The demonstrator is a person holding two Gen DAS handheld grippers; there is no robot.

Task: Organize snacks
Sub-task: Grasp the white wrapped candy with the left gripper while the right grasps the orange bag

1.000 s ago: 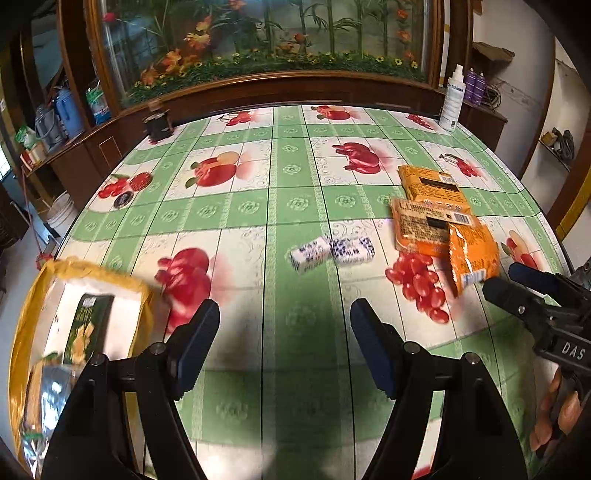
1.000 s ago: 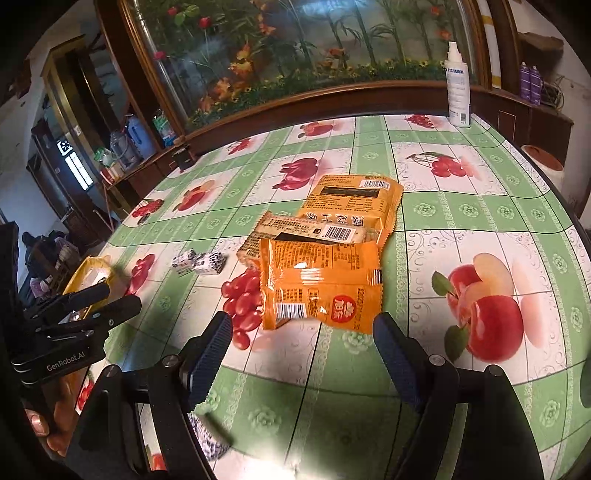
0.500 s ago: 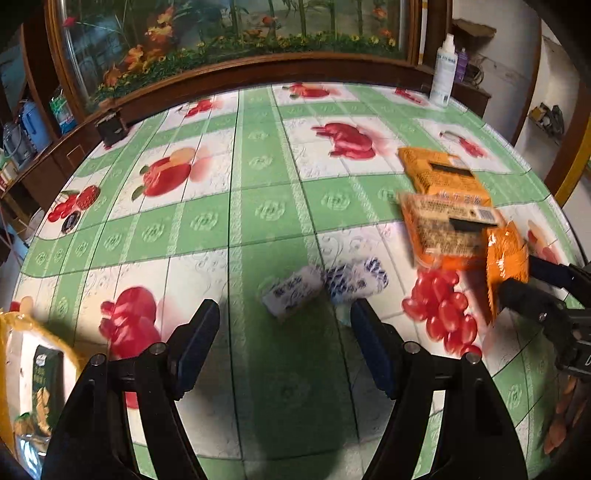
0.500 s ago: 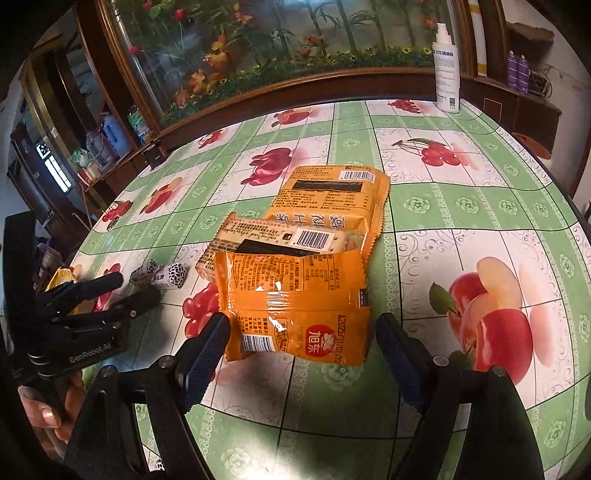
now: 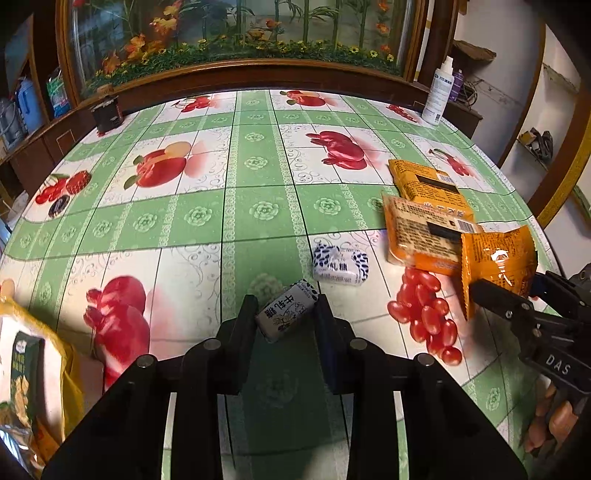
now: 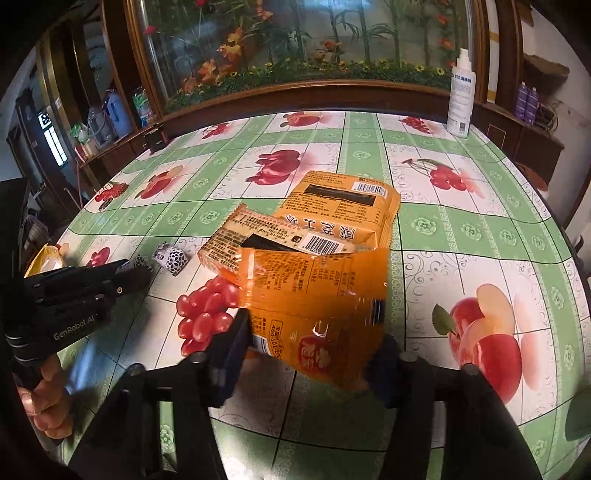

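both my tools, spread wide a second ago, are closing: left tool [image 5: 284, 314] pinching a small white candy [image 5: 286, 314] on the surface [image 5: 258, 206], right tool [image 6: 314, 350] clamping an orange snack packet [image 6: 317, 295] (edge lifting), so both pickups look begun.

Round table [image 5: 258, 206] under green-and-white fruit-print oilcloth, spreading ahead of fingers. White spray bottle [image 5: 439, 92] upright at far right rim, purple bottles [image 6: 527, 101] beyond on wooden ledge. Small dark box [image 5: 107, 110] far left. Planted glass display [image 5: 240, 33] along back.
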